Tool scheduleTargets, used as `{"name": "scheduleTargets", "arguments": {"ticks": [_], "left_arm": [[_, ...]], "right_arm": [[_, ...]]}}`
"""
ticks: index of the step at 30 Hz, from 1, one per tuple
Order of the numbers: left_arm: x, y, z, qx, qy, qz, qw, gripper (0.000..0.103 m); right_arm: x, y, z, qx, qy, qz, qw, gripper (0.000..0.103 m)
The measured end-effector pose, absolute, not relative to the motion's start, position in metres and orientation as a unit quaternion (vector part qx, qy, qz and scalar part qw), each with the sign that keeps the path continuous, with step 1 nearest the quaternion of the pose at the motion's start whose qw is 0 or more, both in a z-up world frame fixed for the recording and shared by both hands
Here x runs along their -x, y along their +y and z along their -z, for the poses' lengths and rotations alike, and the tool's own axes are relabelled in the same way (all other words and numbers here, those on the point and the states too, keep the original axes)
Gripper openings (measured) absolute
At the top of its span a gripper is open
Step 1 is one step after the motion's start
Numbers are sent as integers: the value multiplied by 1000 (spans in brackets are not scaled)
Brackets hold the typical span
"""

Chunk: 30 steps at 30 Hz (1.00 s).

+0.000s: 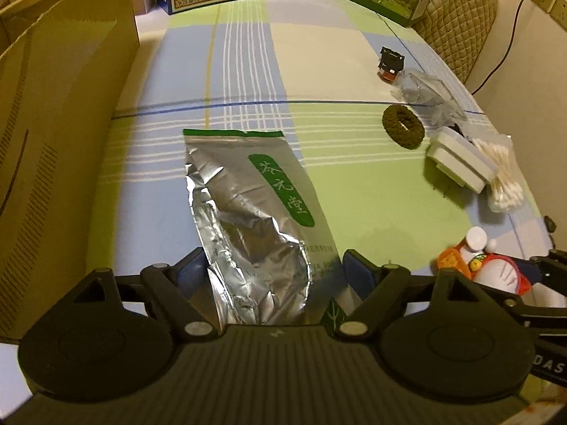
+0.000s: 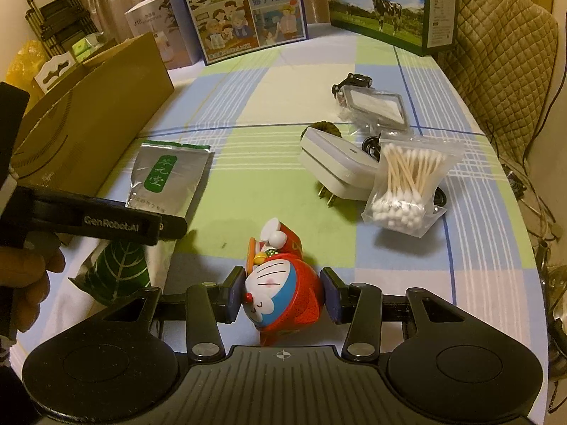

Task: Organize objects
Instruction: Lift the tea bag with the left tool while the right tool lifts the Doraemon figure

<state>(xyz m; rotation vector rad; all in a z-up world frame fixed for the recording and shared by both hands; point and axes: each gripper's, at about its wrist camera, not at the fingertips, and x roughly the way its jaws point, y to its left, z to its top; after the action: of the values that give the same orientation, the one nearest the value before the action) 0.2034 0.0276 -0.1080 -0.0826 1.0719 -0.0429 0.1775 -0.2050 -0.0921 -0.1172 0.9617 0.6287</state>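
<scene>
- Straddling the silver tea pouch (image 1: 255,212), the left gripper (image 1: 274,272) has its jaws spread wide, one blue pad on each side of the pouch's near end; no squeeze is visible, so I read it as lined up for a grasp, not holding.
- Pouch lies flat on the checked tablecloth (image 1: 354,194), lower centre of the left wrist view, green label up, crumpled on its left half.
- Cardboard box (image 1: 53,141) fills the left edge of that view, just beside the pouch; likely the destination, which would explain why the pouch is approached from the near end.
- Right gripper (image 2: 281,299) brackets the Doraemon figure (image 2: 280,287), lower centre of the right wrist view. Pads stand close on both flanks, apparently touching the toy; whether they are truly clamped on it I cannot tell.
- Figure lies tipped on its back, face up, so the side-on pinch suits its rounded body.
- Remaining clutter sits right of centre: white plug adapter (image 2: 336,170), bag of cotton swabs (image 2: 407,191) leaning against it, brown hair tie (image 1: 402,125) beyond.
- Milk cartons (image 2: 244,14) line the top of the frame, apart from the work.
</scene>
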Motion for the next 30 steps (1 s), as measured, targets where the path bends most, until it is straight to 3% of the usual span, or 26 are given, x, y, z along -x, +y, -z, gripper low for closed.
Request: {"name": "scheduleTargets", "arguments": {"ticks": [3,5,8,30], "left_arm": [[-200,23,107,26,506,20,862,71],[-198,22,104,27,504,34,863,51],[-190,17,101,17,505,47,862,43],[-109,19,33,22,478,87,874,39]], "right_arm": [[-178,-205,91,54,453,-297,839,43],[-178,-205,91,52,452,-299,839,43],[-177,-205,89,50,449,-300,840,43],[-121,-197,40,25,413,-302,859,43]]}}
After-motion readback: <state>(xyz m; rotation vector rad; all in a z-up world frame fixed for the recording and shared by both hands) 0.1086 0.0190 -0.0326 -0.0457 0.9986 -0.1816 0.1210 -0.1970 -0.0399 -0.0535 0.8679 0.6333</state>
